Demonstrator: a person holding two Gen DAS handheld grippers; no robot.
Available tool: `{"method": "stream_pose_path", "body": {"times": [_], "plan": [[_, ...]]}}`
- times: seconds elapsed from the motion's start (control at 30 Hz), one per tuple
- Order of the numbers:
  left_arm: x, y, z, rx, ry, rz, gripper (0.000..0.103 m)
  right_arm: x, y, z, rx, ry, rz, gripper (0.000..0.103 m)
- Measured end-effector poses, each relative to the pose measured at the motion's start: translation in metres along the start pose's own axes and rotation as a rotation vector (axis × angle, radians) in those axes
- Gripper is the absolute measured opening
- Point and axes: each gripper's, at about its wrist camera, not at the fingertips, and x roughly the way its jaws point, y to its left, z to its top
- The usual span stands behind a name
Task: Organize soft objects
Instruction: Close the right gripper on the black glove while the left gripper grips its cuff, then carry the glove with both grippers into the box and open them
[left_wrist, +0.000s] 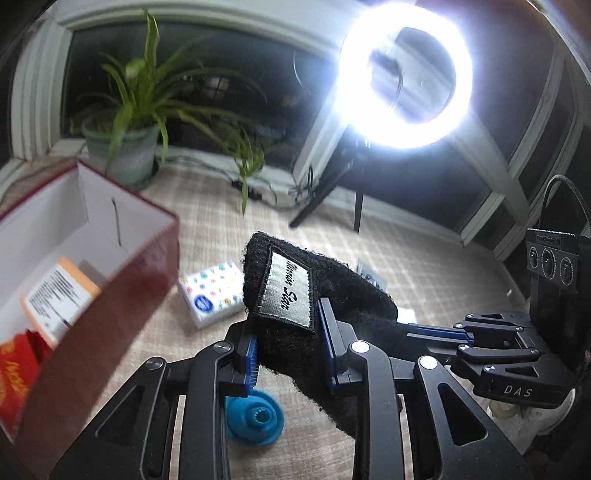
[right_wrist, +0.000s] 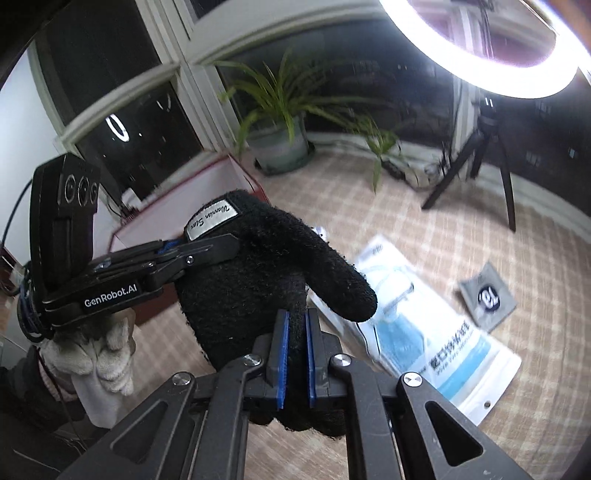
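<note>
Both claws clamped shut on the black glove (left_wrist: 295, 295): left gripper (left_wrist: 288, 347) at the cuff by the silver label, right gripper (right_wrist: 295, 362) at the palm end; glove in the air above the checked cloth (left_wrist: 424, 258). Keep both pinches tight, carry level over red box (left_wrist: 110, 302) at left, lower inside before letting go.
</note>
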Motion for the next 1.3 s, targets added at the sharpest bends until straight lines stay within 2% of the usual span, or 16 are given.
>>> {"method": "stream_pose_path", "body": {"times": [0.17, 0.3, 0.7, 0.93, 1.3], "plan": [[-0.031, 0.012, 0.014, -0.024, -0.073, 0.021, 0.025, -0.006, 0.027, 0.024, -0.061, -0.043, 0.029, 0.007], [-0.057, 0.029, 0.020, -0.052, -0.133, 0.069, 0.026, -0.004, 0.059, 0.045, -0.133, -0.072, 0.063, 0.007], [-0.133, 0.097, 0.019, -0.183, -0.297, 0.271, 0.025, 0.045, 0.159, 0.116, -0.345, -0.104, 0.147, 0.006], [-0.150, 0.130, 0.004, -0.258, -0.316, 0.363, 0.025, 0.091, 0.197, 0.138, -0.416, -0.079, 0.144, 0.006], [-0.154, 0.161, -0.013, -0.328, -0.275, 0.461, 0.025, 0.148, 0.234, 0.137, -0.477, -0.009, 0.135, 0.006]]}}
